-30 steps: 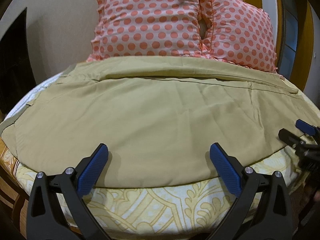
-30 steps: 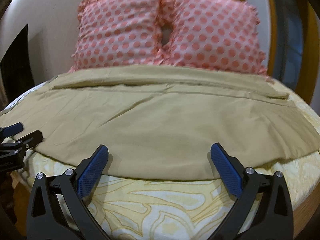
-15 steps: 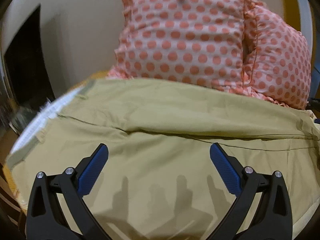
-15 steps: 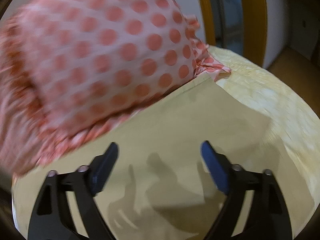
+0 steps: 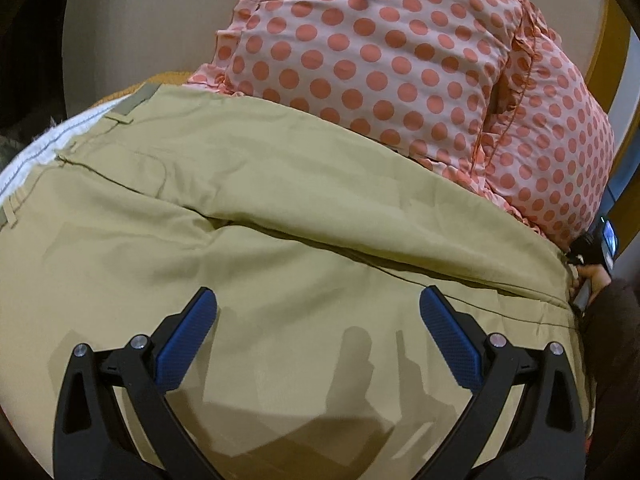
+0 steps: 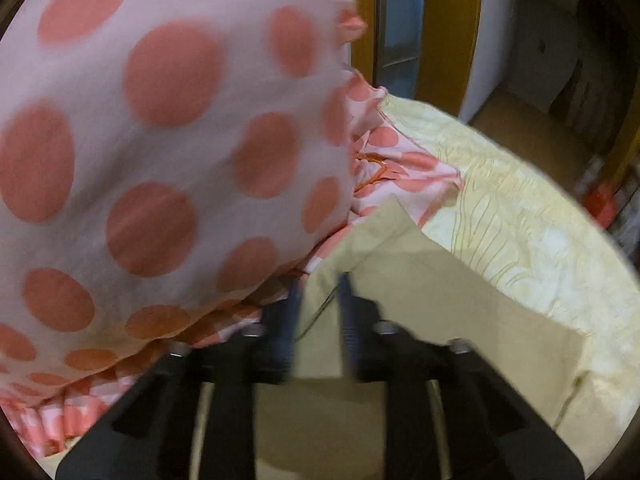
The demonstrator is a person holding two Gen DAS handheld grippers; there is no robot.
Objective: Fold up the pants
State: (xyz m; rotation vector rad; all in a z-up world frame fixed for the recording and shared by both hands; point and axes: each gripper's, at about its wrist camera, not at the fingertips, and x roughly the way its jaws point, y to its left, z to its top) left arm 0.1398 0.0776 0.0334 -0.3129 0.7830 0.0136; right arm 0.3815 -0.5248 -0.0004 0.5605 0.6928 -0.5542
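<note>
Khaki pants (image 5: pixel 280 216) lie spread across the bed, waistband with white lining at the left. My left gripper (image 5: pixel 318 332) is open just above the pants' middle, holding nothing. In the right wrist view my right gripper (image 6: pixel 320 300) has its jaws nearly together, with the far hem corner of a pant leg (image 6: pixel 420 292) between them, beside the pillow. The right gripper also shows at the right edge of the left wrist view (image 5: pixel 592 256).
Two pink pillows with orange dots (image 5: pixel 400 68) stand against the wall behind the pants, one pressing close on the right gripper (image 6: pixel 160 140). A yellow patterned bedsheet (image 6: pixel 520 208) runs to the bed's edge at the right. A doorway and floor lie beyond.
Both grippers moved forward over the pants toward the pillows. The right gripper went to the far hem corner and closed on it. The left stayed open.
</note>
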